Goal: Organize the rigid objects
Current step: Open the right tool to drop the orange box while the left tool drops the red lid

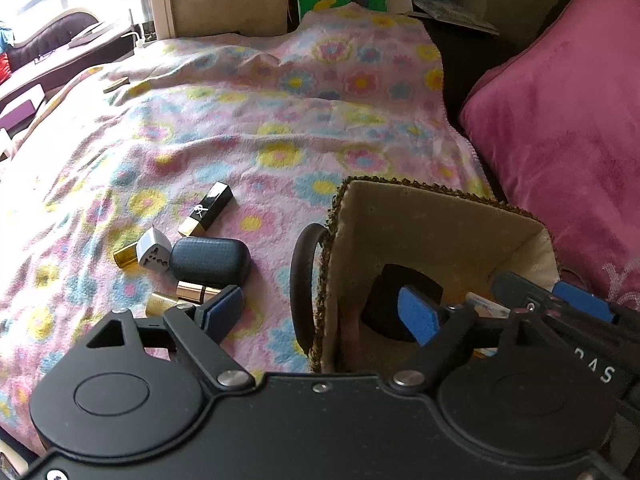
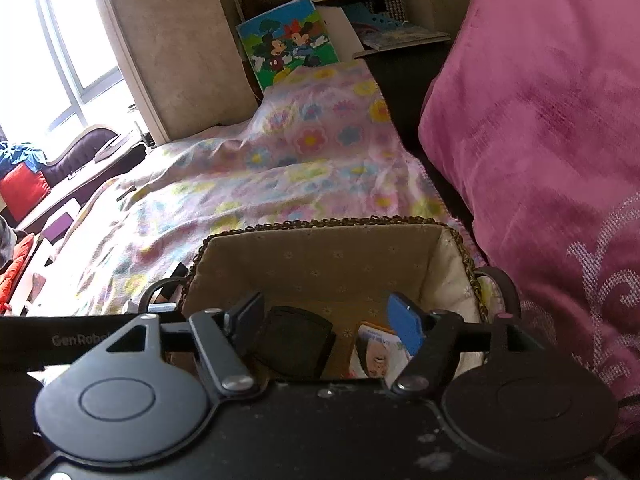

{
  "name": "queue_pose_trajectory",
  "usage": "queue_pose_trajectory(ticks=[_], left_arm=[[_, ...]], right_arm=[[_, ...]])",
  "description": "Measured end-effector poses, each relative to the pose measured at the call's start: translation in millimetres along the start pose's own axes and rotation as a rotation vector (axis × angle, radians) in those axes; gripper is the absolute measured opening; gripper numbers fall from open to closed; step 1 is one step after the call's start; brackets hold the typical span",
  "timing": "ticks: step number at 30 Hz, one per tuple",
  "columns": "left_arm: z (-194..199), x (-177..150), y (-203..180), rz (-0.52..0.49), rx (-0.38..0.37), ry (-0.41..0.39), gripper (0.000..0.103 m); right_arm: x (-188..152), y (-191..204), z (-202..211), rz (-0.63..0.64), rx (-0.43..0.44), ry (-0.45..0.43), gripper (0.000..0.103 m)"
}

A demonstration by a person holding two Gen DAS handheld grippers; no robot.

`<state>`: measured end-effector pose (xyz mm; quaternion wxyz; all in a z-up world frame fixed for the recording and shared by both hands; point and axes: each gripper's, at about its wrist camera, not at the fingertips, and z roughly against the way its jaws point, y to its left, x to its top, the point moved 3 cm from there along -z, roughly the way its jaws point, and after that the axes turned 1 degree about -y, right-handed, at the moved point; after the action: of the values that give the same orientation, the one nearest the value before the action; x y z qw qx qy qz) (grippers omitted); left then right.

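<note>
A cloth-lined woven basket (image 1: pixel 420 216) (image 2: pixel 320 248) stands on the floral blanket beside the pillow. On its floor lie a black square item (image 1: pixel 380 304) (image 2: pixel 296 340) and a small picture card (image 2: pixel 376 352). My left gripper (image 1: pixel 320 314) is open and straddles the basket's left wall and handle (image 1: pixel 300 280). My right gripper (image 2: pixel 327 324) hangs open over the basket's inside, above both items, with its pads touching neither. Left of the basket lie a black lipstick (image 1: pixel 208 208), a white adapter (image 1: pixel 150 252), an amber bottle (image 1: pixel 124 258), a dark oval case (image 1: pixel 210 260) and gold tubes (image 1: pixel 188 292).
A large pink pillow (image 1: pixel 560 120) (image 2: pixel 540 140) presses close on the basket's right. The floral blanket (image 1: pixel 240 120) stretches far ahead to a beige panel and a cartoon picture (image 2: pixel 288 48). A dark gap (image 1: pixel 456 80) runs between blanket and pillow.
</note>
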<state>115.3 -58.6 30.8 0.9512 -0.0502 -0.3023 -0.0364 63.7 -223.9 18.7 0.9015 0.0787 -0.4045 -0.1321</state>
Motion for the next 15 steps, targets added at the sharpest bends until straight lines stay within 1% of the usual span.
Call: queue_pose_trajectory(ticks=[6, 10, 15], left_arm=[[0.2, -0.6, -0.5, -0.002, 0.003, 0.002, 0.081], [0.4, -0.7, -0.2, -0.003, 0.01, -0.001, 0.082], [2.7, -1.4, 2.3, 0.001, 0.009, -0.006, 0.082]], right_arm=[[0.8, 1.1, -0.1, -0.001, -0.004, 0.0, 0.07], [1.0, 2.0, -0.5, -0.002, -0.007, 0.001, 0.075], [1.5, 2.1, -0.5, 0.001, -0.007, 0.001, 0.075]])
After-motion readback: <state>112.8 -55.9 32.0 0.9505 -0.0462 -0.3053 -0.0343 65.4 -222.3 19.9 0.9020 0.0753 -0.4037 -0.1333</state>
